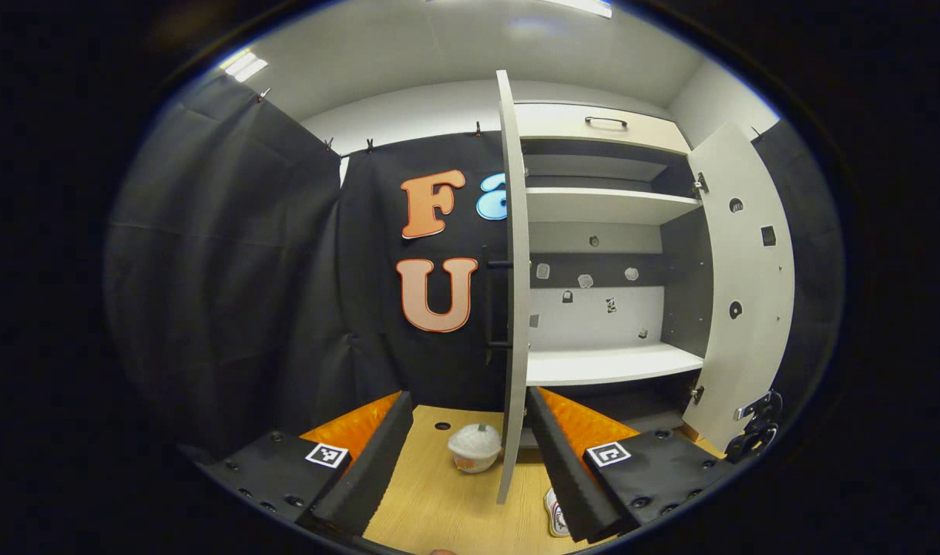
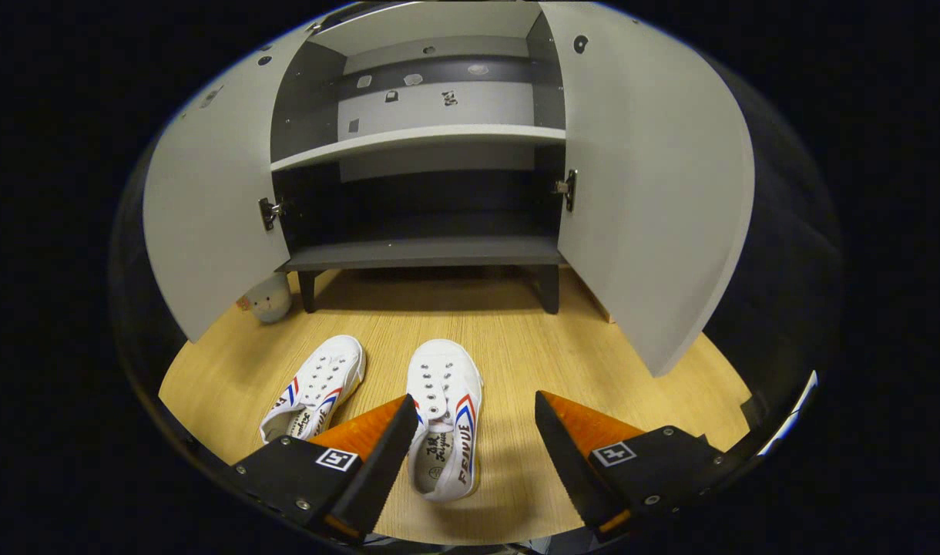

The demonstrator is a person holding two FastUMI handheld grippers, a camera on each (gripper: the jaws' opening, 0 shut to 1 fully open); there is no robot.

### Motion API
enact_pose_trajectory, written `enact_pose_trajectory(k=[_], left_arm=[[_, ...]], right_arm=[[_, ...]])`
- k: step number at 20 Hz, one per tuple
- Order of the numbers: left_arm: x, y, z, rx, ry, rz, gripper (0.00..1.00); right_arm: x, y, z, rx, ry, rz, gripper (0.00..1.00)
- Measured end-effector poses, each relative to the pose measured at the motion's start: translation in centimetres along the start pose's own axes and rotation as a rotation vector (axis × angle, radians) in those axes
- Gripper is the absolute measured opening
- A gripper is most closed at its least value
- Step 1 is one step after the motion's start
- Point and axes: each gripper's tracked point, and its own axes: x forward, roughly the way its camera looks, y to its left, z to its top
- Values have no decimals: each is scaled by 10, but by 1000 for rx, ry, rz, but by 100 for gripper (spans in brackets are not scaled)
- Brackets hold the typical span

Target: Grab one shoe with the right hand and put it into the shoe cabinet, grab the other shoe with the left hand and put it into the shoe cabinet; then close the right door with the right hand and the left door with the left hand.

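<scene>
- In the right gripper view, a pair of white canvas lace-up shoes with red and blue side stripes is seen lying on the light wood-grain floor (image 2: 516,339), in front of the cabinet.
- The right shoe of the pair (image 2: 445,416) is placed at about 6 o'clock, toe pointed toward the cabinet; its heel end is overlapped in view by one finger of the right hand-held gripper (image 2: 470,447).
- The left shoe of the pair (image 2: 316,389) is found at about 7 o'clock, just beside the first, toe angled slightly toward 1 o'clock.
- The right hand-held gripper is held wide open, nothing clamped; whether a finger touches the shoe cannot be told.
- The grey two-door shoe cabinet with dark interior (image 2: 424,250) is seen at 12 o'clock; both doors are swung open, left door (image 2: 208,216) at 9 o'clock, right door (image 2: 647,193) at 3 o'clock.
- A pale shelf (image 2: 416,139) is fixed above a dark bottom shelf; no shoe is seen on either.
- A small round white plush toy (image 2: 270,297) is set on the floor at the foot of the left door.
- In the left gripper view, the left hand-held gripper (image 1: 470,455) is held open and empty, the left door's edge seen between its fingers.
- A shoe toe (image 1: 556,512) is glimpsed at 6 o'clock by one finger.
</scene>
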Motion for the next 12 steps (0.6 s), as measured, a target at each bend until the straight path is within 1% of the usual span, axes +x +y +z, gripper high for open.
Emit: enact_pose_trajectory(k=[1, 2, 4, 5, 6, 7, 9, 10, 11, 12], left_arm=[[0, 2, -3, 5, 5, 4, 99], [2, 2, -4, 10, 10, 6, 94], [0, 5, -6, 17, 12, 11, 94], [0, 6, -6, 19, 11, 13, 97], [0, 7, -6, 21, 10, 16, 94], [1, 8, -8, 23, 13, 19, 97], [1, 10, -13, 27, 24, 27, 97], [1, 12, -15, 28, 28, 31, 97], [2, 12, -16, 29, 31, 32, 99], [2, 11, -16, 30, 33, 33, 97]], right_arm=[[8, -1, -7, 8, 16, 5, 93], [16, -4, -16, 19, 46, 3, 90], [30, -7, -28, 47, 84, 0, 85], [35, -8, -31, 55, 93, -2, 83], [40, -10, -34, 60, 106, -4, 80], [43, -9, -39, 64, 119, 1, 78], [51, -4, -45, 82, 145, 19, 74], [54, -2, -51, 89, 165, 29, 70], [56, -1, -56, 93, 183, 29, 68], [59, -2, -59, 97, 194, 26, 63]])
